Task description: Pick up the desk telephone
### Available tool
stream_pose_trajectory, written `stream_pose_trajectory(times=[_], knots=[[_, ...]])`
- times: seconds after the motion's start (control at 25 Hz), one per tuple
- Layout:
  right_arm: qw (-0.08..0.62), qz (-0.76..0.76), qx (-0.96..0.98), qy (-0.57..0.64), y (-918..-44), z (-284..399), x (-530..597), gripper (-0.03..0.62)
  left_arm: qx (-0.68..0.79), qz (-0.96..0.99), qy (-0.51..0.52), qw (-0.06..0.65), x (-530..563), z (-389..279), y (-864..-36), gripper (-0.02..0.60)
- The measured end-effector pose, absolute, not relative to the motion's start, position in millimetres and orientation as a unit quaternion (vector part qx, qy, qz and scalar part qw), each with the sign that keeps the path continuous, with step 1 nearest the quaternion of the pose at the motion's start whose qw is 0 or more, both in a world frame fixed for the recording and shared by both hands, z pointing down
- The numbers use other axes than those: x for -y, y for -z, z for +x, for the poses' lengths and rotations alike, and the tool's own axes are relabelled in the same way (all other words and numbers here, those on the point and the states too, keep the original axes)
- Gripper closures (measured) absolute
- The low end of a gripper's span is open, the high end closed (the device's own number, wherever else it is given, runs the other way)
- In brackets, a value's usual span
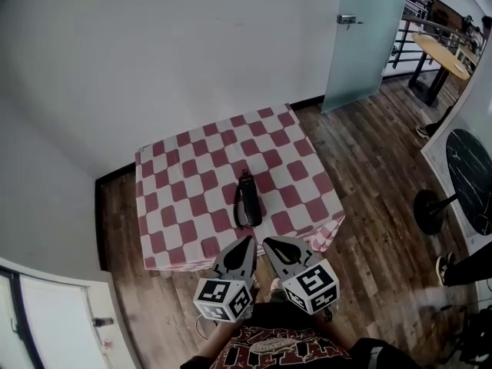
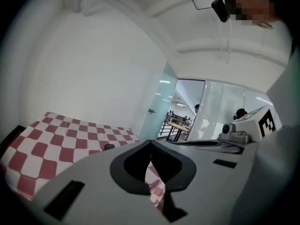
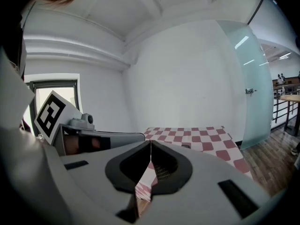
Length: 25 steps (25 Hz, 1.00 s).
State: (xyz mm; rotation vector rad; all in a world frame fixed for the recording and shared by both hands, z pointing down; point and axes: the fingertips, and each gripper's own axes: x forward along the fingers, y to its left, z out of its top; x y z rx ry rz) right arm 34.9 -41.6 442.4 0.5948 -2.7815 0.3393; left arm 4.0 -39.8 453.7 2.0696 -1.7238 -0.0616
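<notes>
1. Locate the phone (image 1: 247, 201). It lies flat on the checked bench (image 1: 192, 183), near the middle of its width and nearer your edge than the far wall. Nothing else is visible on the bench.

2. Check both tools. The left tool (image 1: 247, 242) and the right tool (image 1: 271, 244) are side by side at the near edge of the bench, both pointing forward and slightly down. Each gripper view shows the jaws pressed together with nothing between them. Neither tool touches the phone.

3. Note the direction. The phone lies ahead of both tools, apart from them, across a short stretch of bare cloth. In the head view it sits almost straight ahead of the left tool's tip and to the left of the right tool's line. The left tool is judged the better aligned. Neither is clearly much nearer.

4. Note the long axis. The phone's long axis runs from your edge toward the far wall, nearly parallel to the tools. Its narrow end points away from you and its broad end faces the tools.

5. Expect the coming move to need spread jaws and a forward reach, with the jaws closing across the phone's short width.
</notes>
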Motion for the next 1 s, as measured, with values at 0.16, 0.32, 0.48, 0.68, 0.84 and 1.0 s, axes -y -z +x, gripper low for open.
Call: stream_pose_trajectory(times=[0.16,0.32,0.48,0.68,0.84,1.0], knots=[[0.141,0.192,0.964,-0.115,-445,31,52,0.574,0.635,0.738,0.026,0.226,45,-1,-459,0.574],[0.143,0.188,0.964,-0.118,-448,26,59,0.574,0.642,0.733,0.022,0.223,50,-8,-458,0.574],[0.148,0.192,0.962,-0.121,-451,21,69,0.574,0.639,0.734,0.027,0.228,62,-14,-462,0.574],[0.147,0.216,0.957,-0.127,-450,13,89,0.574,0.620,0.749,0.025,0.232,83,-22,-462,0.574],[0.145,0.235,0.952,-0.131,-450,3,104,0.574,0.604,0.761,0.021,0.234,100,-32,-462,0.574],[0.147,0.253,0.947,-0.134,-453,-8,118,0.574,0.590,0.772,0.018,0.237,113,-44,-464,0.574]])
